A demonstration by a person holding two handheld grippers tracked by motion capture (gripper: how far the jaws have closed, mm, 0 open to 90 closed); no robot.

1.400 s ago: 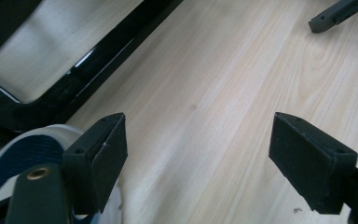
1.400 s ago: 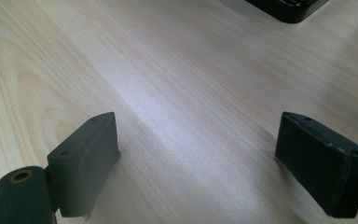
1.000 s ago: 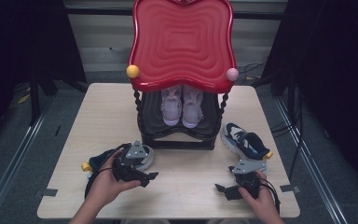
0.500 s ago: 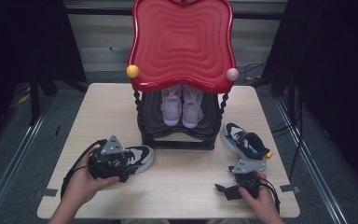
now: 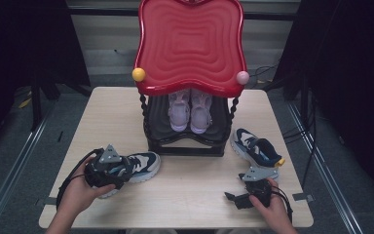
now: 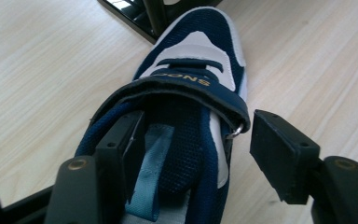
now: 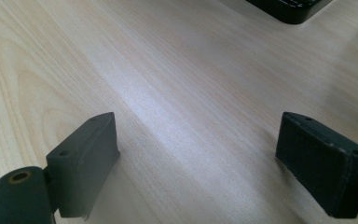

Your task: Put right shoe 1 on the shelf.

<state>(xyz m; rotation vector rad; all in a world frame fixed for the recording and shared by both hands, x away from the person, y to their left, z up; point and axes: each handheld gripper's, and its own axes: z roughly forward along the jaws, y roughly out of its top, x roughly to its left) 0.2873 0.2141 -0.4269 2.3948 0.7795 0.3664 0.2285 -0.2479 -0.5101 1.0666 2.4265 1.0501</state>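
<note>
A: What does the room look like?

B: A pale wood-grain tabletop (image 5: 102, 112) stands on grey flooring with dark curtains at both sides. At its far middle a black shoe rack (image 5: 187, 141) with twisted posts carries a glossy red rippled top (image 5: 190, 44) tipped with a yellow ball (image 5: 138, 74) and a pink one (image 5: 243, 77). A pair of lilac sneakers (image 5: 190, 111) sits on its shelf.

A: And the shoes out front?

B: A navy and white mesh sneaker (image 5: 136, 165) with a strap lies at the front left, just before the rack. Its mate (image 5: 255, 147) lies at the right, beside the rack.

A: The tongs?

B: The left tongs (image 6: 193, 149) straddle the near sneaker's collar, one jaw inside the opening and one outside, just clear of it. They have just been closing, and since a second ago hand and shoe have slid leftward. The right tongs (image 7: 196, 158) gape wide over bare wood, holding nothing.
</note>
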